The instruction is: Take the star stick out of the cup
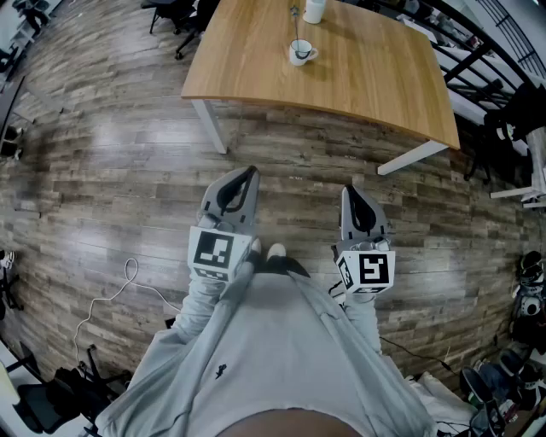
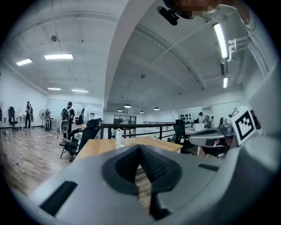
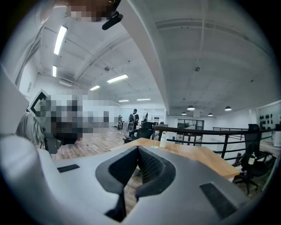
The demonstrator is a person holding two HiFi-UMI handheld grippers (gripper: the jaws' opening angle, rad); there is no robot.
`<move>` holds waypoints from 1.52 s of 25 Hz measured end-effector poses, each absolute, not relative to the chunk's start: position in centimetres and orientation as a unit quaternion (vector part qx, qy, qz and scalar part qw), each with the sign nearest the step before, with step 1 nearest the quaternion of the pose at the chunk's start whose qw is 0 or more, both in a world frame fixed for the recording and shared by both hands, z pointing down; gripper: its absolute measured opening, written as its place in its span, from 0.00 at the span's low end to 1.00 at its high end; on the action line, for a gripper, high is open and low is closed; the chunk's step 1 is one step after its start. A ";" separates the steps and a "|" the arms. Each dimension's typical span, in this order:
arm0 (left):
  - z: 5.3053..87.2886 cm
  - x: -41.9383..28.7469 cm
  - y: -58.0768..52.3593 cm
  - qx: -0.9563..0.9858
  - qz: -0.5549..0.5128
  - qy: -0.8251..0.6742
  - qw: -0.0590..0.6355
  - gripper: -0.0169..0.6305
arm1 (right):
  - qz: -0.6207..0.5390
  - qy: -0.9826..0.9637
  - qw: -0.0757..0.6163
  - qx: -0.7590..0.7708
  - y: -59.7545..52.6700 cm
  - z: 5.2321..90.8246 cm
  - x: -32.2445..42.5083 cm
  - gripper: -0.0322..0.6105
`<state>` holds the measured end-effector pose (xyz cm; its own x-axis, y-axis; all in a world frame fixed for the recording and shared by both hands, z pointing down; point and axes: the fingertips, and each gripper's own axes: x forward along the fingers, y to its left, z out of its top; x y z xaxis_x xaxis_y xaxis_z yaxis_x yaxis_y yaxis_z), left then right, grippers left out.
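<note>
the person's grey sweatshirt (image 1: 281, 358) fills the bottom of the head view, and both grippers are held out in front of it over the plank floor (image 1: 102, 171), pointing roughly level. the left gripper (image 1: 249, 173) has its jaws pressed together with nothing between them, as its own view shows. the right gripper (image 1: 347, 191) is likewise closed and empty. a thin white cable (image 1: 119, 290) loops across the floor on the left side. well ahead stands a wooden table (image 1: 375, 77) on white legs. towards its far edge sits the white cup (image 1: 300, 54), with the star stick (image 1: 295, 26) standing upright in it, well apart from both grippers. just beyond the cup is a white bottle (image 1: 314, 10). dark office chairs (image 1: 175, 17) stand past the table's left end
</note>
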<state>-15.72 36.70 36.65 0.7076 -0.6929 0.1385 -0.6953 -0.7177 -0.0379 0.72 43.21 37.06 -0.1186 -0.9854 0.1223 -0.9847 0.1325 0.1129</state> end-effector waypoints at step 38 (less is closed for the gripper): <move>36.4 -9.4 8.1 0.939 0.070 -0.338 0.007 0.06 | 0.030 -0.726 0.075 0.683 15.6 37.9 5.8 0.08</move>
<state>-9.38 8.11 36.39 0.7618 -0.6333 0.1364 -0.6353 -0.7715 -0.0341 5.83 15.61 37.91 -0.0567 -0.9871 0.1499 -0.9960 0.0662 0.0594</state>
